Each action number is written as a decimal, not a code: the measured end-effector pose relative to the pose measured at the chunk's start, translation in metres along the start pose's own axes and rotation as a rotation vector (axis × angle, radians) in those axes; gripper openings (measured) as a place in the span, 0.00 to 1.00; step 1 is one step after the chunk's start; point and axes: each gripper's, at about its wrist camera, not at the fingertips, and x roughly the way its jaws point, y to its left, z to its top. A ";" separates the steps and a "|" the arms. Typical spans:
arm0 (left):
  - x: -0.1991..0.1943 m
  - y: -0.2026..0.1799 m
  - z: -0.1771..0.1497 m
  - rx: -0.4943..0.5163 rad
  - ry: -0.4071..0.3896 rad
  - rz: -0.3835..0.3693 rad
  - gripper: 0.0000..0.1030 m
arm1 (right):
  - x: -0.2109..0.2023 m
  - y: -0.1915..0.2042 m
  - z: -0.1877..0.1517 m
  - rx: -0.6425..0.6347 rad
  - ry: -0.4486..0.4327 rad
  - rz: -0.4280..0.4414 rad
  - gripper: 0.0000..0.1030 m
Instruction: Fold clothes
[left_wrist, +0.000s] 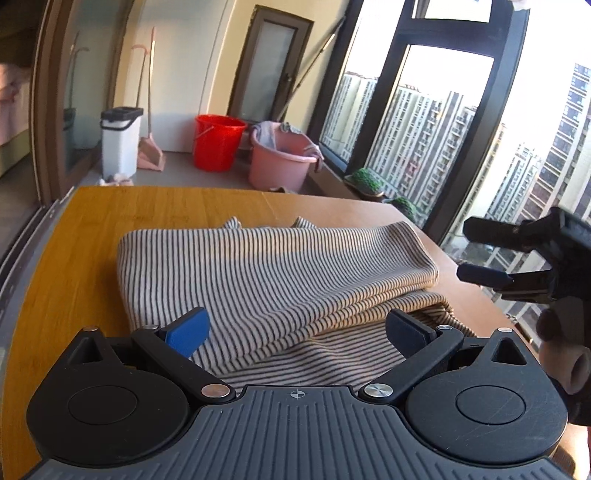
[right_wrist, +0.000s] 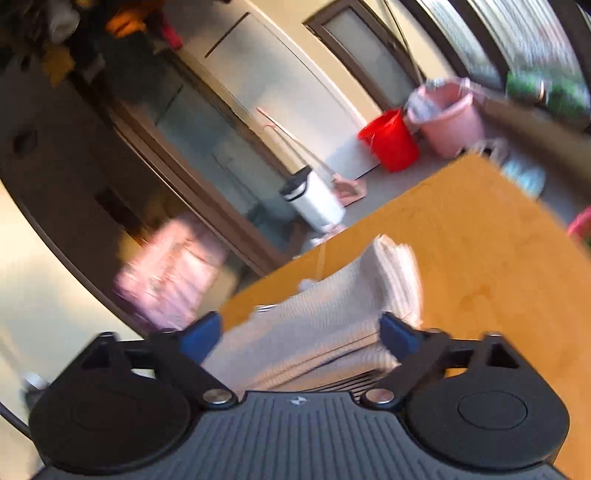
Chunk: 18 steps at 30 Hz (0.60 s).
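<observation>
Closest to the lens, the left gripper (left_wrist: 297, 326) stands with its blue-padded jaws spread wide and nothing pinched between them. Just ahead of those jaws, and partly between them, lies the folded cream garment with thin dark stripes (left_wrist: 266, 273) on the orange-brown wooden table (left_wrist: 74, 258); the pads do not press it. To the right of the jaws the right gripper (left_wrist: 480, 253) hangs beyond the cloth's edge, its fingers apart and empty. Its own blurred, tilted view shows the striped fabric (right_wrist: 332, 314) between and beyond its wide-open jaws. Past the table, on the floor, stand a red plastic bucket (left_wrist: 218, 142), a pink plastic tub (left_wrist: 280, 158) and a white bin with a black lid (left_wrist: 120, 142).
</observation>
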 end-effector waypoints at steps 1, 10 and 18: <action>0.003 0.000 0.000 0.002 0.005 0.014 1.00 | 0.006 -0.006 -0.003 0.057 0.016 0.009 1.00; 0.012 -0.008 -0.018 0.097 0.016 0.069 1.00 | 0.023 -0.022 -0.028 0.126 0.045 0.024 1.00; 0.009 -0.005 -0.018 0.078 0.008 0.054 1.00 | 0.045 0.019 -0.037 -0.135 0.216 -0.052 1.00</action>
